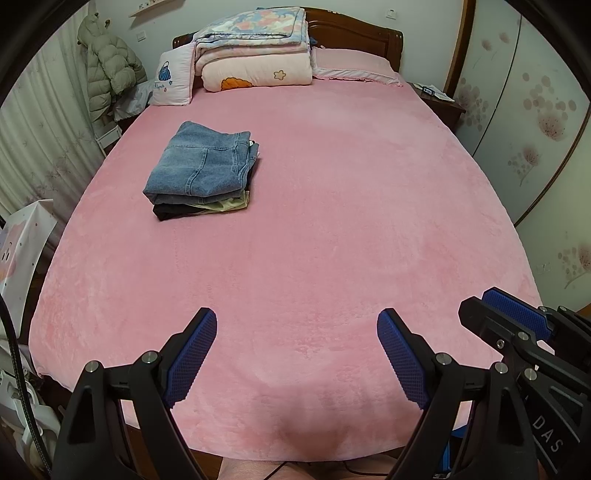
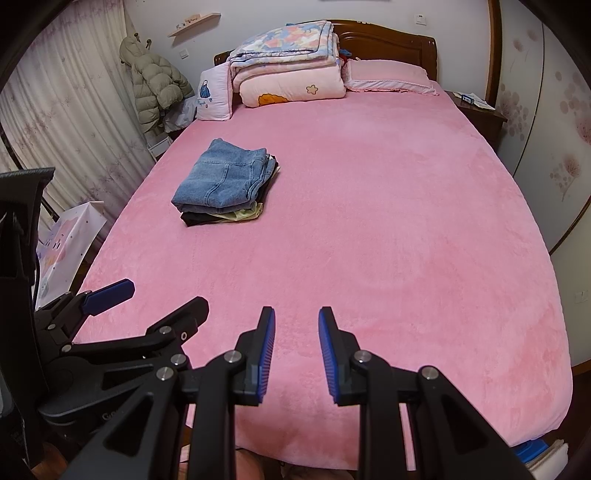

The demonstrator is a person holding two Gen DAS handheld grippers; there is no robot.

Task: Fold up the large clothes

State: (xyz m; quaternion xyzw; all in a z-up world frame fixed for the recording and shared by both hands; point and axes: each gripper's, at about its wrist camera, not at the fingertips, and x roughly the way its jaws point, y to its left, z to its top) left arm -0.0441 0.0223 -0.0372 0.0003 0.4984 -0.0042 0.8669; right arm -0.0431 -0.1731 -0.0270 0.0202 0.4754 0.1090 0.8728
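**Two grippers held apart over the near edge of the bed, nothing gripped**

Two hand-held grippers are seen above the near end of a pink bedcover (image 1: 332,221). The left gripper (image 1: 296,325) is spread wide; its blue ribbed pads (image 1: 192,354) stand far from each other and nothing is held between them. The right gripper (image 2: 296,325) is opened less, with a narrow gap between its pads (image 2: 267,350), and it is also holding nothing. No cloth is touched by either one. The two tools are placed just beside each other: the right one is seen at the right border of the left wrist view, and the left one at the left border of the right wrist view.

The folded clothes (image 1: 201,171) are found well apart from both grippers, further up the bed and to the left of them. A stack is formed: folded blue jeans (image 2: 225,177) are laid on top, a pale yellow-green piece (image 2: 240,215) is seen under them, and a black piece (image 1: 173,211) is at the bottom.

At the head of the bed, folded quilts (image 1: 255,48) are piled against a wooden headboard (image 1: 354,31), with a small white cushion (image 1: 173,79) at the left.

On the body of the right gripper the letters "DAS" (image 1: 548,434) can be read. The writing on the cushion is too small to be read.
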